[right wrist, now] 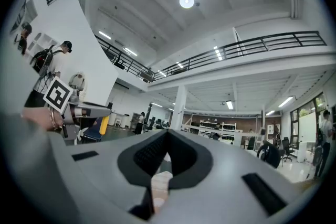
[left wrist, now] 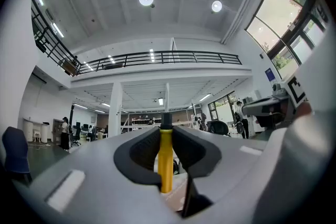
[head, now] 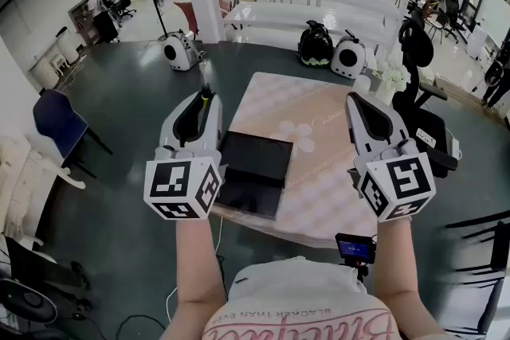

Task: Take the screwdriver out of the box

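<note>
My left gripper (head: pixel 205 98) is shut on a yellow-handled screwdriver (head: pixel 206 92), held above the table's left side. In the left gripper view the yellow handle (left wrist: pixel 165 157) stands upright between the pads, its black end poking above the left gripper's (left wrist: pixel 166 132) tips. An open black box (head: pixel 253 171) lies on the pink patterned table (head: pixel 319 187) just right of that gripper. My right gripper (head: pixel 357 101) hangs over the table's right edge, shut with nothing in it; the right gripper's (right wrist: pixel 168 135) tips meet in its own view. The screwdriver (right wrist: pixel 103 124) also shows at the left there.
A small screen device (head: pixel 355 248) sits at the table's near edge. A black office chair (head: pixel 422 119) stands right of the table and a blue chair (head: pixel 56 123) far left. Two white round machines (head: pixel 179 50) (head: pixel 348 57) and a black bag (head: pixel 315 44) rest on the floor beyond.
</note>
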Demonstrator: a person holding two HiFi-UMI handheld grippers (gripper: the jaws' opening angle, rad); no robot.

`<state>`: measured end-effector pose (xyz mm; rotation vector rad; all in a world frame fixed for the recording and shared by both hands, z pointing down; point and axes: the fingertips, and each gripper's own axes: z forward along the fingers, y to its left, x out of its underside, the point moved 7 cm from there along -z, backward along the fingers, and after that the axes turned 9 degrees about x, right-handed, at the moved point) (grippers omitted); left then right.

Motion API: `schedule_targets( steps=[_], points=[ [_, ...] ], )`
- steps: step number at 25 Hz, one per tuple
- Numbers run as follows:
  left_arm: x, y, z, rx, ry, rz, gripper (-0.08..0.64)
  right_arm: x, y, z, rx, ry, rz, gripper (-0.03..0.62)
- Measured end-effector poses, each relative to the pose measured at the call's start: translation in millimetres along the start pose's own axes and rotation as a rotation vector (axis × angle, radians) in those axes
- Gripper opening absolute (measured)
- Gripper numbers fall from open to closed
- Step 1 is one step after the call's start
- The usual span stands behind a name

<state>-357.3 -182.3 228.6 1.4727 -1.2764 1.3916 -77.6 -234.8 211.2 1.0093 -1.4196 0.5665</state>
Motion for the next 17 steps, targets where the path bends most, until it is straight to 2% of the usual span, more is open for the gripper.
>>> schedule_targets(
  steps=[17],
  points=[
    [-6.5, -1.8, 2.5, 0.007, -0.005, 0.030, 0.084, -3.5, -1.5, 1.8, -0.002, -0.021, 0.030, 0.005]
  ],
)
